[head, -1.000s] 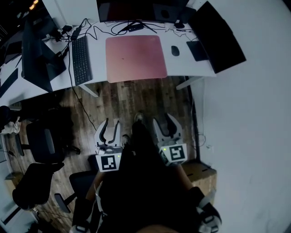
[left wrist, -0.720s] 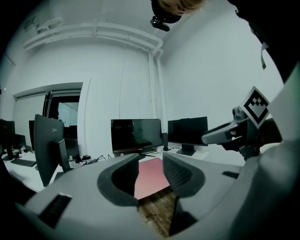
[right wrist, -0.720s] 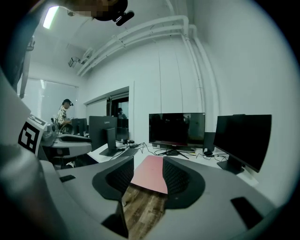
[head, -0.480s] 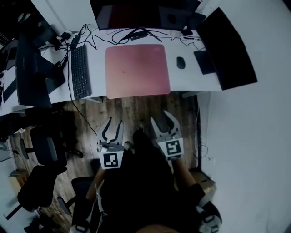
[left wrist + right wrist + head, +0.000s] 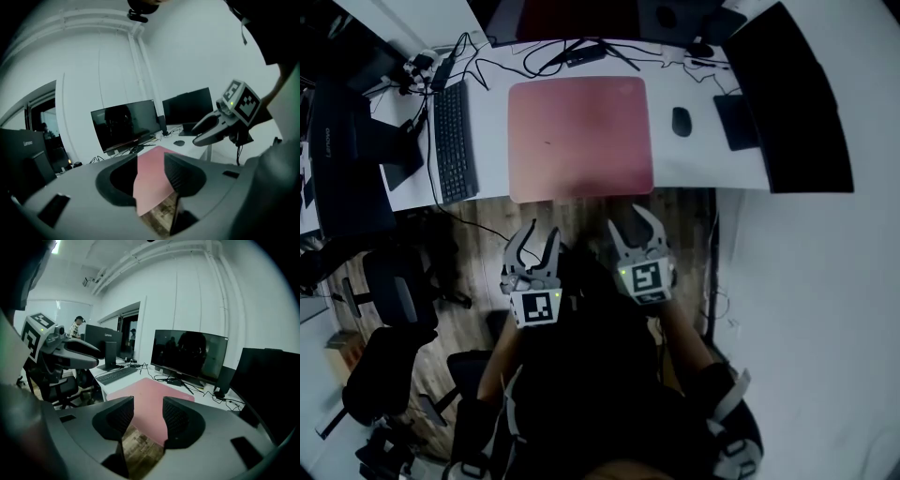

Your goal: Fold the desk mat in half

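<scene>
The desk mat is lying flat and unfolded on the white desk, with its near edge reaching the desk's front edge. A keyboard is sitting just beside its left side and a mouse near its right. Cables are trailing just behind its far edge.

Both claws are hanging over the wooden floor in front of the desk, apart from the mat and pointing toward its near edge. The left gripper has just been opening its jaws, which are standing wide with nothing between them. The right gripper is also standing wide and empty.

The step in hand looks to be the reach for the mat's two near corners. Doing it well probably means:
- each gripper taking the corner on its own side, with one jaw going under the thin edge at the desk front and one over it;
- both closing firmly before any lift;
- raising the corners together and level, so the mat is bending along one straight line;
- keeping clear of the keyboard and mouse, and watching the cables where the edge will be landing.
</scene>
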Tool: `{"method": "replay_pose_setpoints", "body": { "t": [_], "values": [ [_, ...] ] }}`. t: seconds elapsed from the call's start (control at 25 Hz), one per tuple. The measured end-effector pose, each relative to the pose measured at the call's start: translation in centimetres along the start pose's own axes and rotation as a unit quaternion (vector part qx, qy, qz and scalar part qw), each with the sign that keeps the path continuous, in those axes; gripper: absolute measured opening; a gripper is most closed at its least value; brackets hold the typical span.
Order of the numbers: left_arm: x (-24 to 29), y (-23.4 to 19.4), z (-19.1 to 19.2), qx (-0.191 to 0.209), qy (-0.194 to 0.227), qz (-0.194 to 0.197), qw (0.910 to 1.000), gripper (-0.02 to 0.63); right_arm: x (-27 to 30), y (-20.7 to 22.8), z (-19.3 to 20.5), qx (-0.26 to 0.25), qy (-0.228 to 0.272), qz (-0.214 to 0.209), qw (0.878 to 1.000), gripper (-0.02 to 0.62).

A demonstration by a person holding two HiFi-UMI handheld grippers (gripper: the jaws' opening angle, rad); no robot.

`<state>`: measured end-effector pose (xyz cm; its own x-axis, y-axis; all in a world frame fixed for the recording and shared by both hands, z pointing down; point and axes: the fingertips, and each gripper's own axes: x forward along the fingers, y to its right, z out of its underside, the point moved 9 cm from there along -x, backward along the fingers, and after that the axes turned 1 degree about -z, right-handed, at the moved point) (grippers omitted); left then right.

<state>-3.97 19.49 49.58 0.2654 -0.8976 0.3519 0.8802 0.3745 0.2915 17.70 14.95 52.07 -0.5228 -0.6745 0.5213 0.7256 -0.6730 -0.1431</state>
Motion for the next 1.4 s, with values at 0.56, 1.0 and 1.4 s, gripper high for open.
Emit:
{"method": "replay_pose_setpoints", "body": {
  "t": [0.56, 1.0, 1.4],
  "values": [
    [9.0, 2.9, 11.3, 0.232, -0.110, 0.058, 0.9648, 0.202, 9.9, 0.6, 10.5, -0.092, -0.138, -0.031, 0.986, 0.172],
    [14.4, 2.8, 18.1, 0.285, -0.162, 0.087, 0.9408, 0.213, 15.4, 0.0, 14.4, -0.240, -0.195, -0.007, 0.951, 0.172],
    [16.4, 2.8, 20.8, 0.303, -0.200, 0.103, 0.9262, 0.216, 17.2, 1.1, 16.2, -0.251, -0.214, 0.009, 0.944, 0.170]
  ]
}}
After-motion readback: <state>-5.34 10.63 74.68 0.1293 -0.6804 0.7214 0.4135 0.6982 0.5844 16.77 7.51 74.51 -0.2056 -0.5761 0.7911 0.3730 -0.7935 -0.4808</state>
